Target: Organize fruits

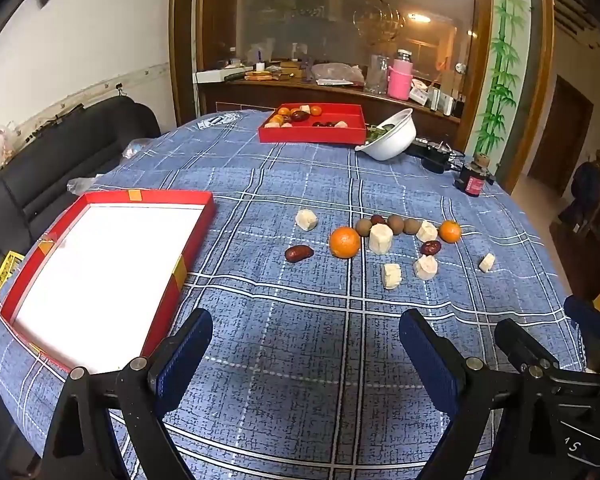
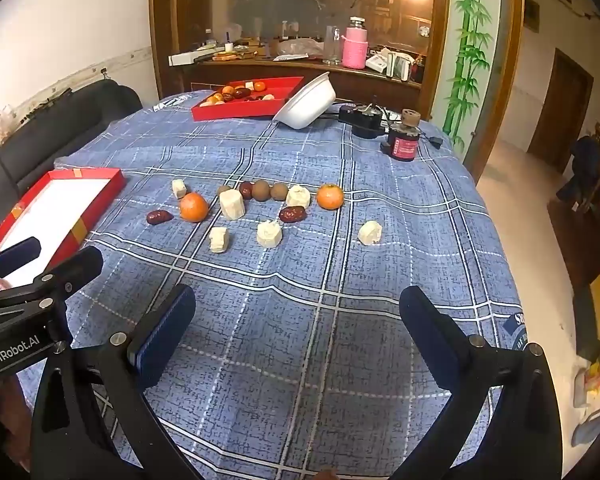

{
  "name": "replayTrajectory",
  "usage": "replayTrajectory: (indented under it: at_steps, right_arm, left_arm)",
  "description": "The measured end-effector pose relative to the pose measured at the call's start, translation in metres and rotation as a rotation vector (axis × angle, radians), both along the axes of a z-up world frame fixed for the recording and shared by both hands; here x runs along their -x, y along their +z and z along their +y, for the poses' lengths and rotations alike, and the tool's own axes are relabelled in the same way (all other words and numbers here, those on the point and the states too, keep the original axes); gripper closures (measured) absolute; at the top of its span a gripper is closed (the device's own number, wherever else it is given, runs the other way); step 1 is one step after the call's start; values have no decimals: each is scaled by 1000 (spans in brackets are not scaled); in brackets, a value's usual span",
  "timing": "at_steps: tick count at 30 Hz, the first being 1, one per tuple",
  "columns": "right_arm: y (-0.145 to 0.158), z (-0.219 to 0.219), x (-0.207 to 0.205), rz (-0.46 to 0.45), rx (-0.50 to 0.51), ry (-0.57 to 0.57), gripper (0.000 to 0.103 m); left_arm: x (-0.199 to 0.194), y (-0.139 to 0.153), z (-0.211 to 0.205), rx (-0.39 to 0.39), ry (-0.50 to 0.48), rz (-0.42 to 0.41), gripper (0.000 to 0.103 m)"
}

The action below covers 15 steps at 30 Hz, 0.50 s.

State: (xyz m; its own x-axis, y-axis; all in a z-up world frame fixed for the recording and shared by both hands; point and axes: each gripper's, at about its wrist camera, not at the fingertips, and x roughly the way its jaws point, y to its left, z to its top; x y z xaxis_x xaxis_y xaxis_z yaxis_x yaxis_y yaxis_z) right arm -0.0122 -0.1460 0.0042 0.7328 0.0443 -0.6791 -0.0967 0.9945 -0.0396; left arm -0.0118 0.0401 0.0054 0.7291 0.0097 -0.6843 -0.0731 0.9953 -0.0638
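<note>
Blue checked cloth (image 1: 300,360) is seen under both grippers. Left gripper (image 1: 306,344) and right gripper (image 2: 298,320) are held with jaws apart, nothing gripped. Fruits (image 1: 344,242) are scattered mid-table, beside the empty red tray (image 1: 196,232); a second tray (image 1: 312,135) stands far back.

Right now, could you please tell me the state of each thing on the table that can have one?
Left tongs: open, holding nothing.
Right tongs: open, holding nothing.
Near red tray: empty, white floor bare.
Far red tray: partly filled with fruit.
White bowl: tipped on its side, greens showing inside.
Loose fruit: scattered on the blue tablecloth, none in the near tray.
</note>
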Motion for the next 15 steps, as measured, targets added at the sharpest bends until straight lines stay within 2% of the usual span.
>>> replayTrajectory:
  at_steps: [15]
  right_arm:
    - [-5, 9, -3, 2, 7, 6, 0]
  left_arm:
    - [-1, -4, 5, -1, 16, 16, 9]
